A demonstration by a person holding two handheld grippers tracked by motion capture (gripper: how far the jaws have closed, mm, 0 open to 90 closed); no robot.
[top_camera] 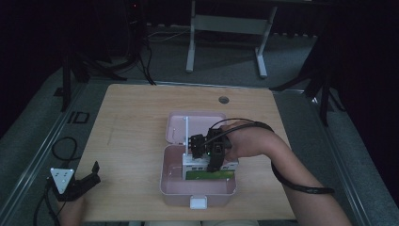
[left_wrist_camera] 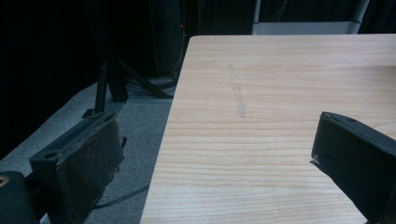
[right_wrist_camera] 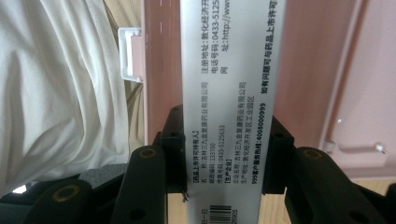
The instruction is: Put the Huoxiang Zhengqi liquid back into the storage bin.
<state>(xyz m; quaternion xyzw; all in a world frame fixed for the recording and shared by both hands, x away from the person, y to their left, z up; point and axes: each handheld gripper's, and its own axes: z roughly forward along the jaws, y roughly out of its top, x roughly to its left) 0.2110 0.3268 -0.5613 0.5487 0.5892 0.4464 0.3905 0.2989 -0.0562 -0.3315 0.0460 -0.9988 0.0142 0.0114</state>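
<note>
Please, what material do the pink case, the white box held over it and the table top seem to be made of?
The pink case looks like moulded plastic: smooth, slightly glossy walls and a white clip latch. The white box, clamped by the right gripper, appears to be printed cardboard: flat matte face, sharp edges, a barcode. The table top shows pale wood grain, perhaps laminate; I cannot tell which.

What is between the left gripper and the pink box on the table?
In the high view, just bare wooden table lies between the left gripper and the pink box; nothing stands there.
</note>
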